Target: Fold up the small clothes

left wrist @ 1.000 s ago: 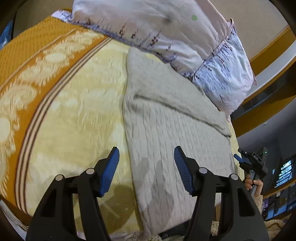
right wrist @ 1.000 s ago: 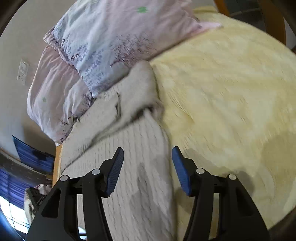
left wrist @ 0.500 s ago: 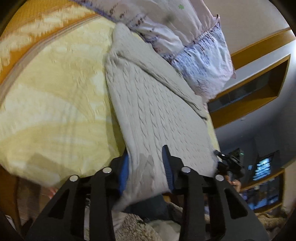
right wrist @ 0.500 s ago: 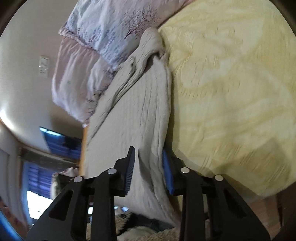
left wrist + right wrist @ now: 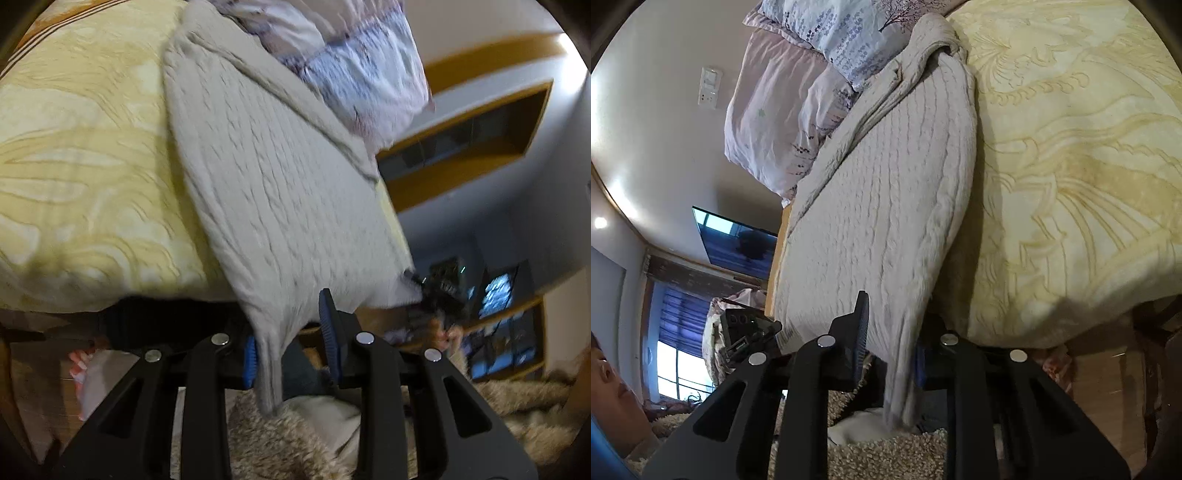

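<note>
A grey cable-knit sweater [image 5: 280, 177] lies on the yellow bedspread [image 5: 74, 166], its top against the pillows. My left gripper [image 5: 290, 350] is shut on the sweater's near left hem corner, which is lifted off the bed edge. My right gripper [image 5: 890, 354] is shut on the near right hem corner of the same sweater [image 5: 886, 199], also lifted. The right gripper shows small in the left wrist view [image 5: 439, 299], and the left gripper's body shows in the right wrist view [image 5: 746, 328]. The hem hangs stretched between the two.
Floral pillows [image 5: 351, 55] lie at the head of the bed, also in the right wrist view [image 5: 812, 66]. A shaggy beige rug [image 5: 886, 458] is below the grippers. A wall screen [image 5: 735, 243] and a window are at left. The bedspread [image 5: 1071, 166] stretches right.
Both grippers went from open over the sweater to shut on its hem corners, then pulled back and lifted the hem past the bed's edge.
</note>
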Tool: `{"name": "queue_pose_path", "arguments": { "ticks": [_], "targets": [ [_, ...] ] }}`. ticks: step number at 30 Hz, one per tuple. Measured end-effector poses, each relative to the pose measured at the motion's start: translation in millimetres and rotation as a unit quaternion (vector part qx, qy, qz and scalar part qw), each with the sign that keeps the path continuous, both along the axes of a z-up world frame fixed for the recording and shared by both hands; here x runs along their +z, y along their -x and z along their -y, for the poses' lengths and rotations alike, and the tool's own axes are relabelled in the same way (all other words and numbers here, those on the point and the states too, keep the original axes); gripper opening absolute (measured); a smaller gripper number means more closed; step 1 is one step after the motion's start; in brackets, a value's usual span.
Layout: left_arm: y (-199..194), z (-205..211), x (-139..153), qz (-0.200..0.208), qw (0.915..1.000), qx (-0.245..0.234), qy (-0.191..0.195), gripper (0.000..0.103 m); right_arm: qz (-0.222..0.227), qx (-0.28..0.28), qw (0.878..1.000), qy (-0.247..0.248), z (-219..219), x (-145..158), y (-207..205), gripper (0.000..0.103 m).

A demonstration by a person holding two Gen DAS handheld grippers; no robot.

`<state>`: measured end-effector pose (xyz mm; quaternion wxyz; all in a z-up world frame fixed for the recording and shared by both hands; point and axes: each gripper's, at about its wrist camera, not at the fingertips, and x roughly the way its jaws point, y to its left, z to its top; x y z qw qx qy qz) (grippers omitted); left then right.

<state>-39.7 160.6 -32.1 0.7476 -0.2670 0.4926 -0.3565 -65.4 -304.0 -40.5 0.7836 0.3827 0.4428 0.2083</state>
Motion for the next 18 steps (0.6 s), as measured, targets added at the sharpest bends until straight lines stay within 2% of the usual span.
{"name": "queue_pose_path", "arguments": {
  "ticks": [2,5,9,12,18],
  "targets": [
    [2.3,8.2,-0.2,0.008,0.9996,-0.014,-0.021,0.028,-0.002,0.002,1.0,0.005,-1.0,-0.7,1.5,0.021],
    [2.3,12.7,-0.7,0.011,0.9992,-0.022,-0.032,0.028,-0.003,0.006,1.0,0.014,-4.3,-0.1,2.4,0.018],
    [2.5,14.3,-0.5,0.016,0.9985,-0.03,-0.043,0.012,0.007,0.009,1.0,0.026,-7.0,4.7,1.9,0.01],
    [1.0,12.7,2.4,0.026,0.9982,-0.03,-0.045,0.007,0.027,0.002,0.999,0.035,-6.4,13.6,2.5,0.009],
    [2.5,3.8,15.4,0.056,0.9973,-0.017,-0.045,0.006,0.082,-0.014,0.994,0.065,-6.3,37.3,4.3,0.008]
  ]
}}
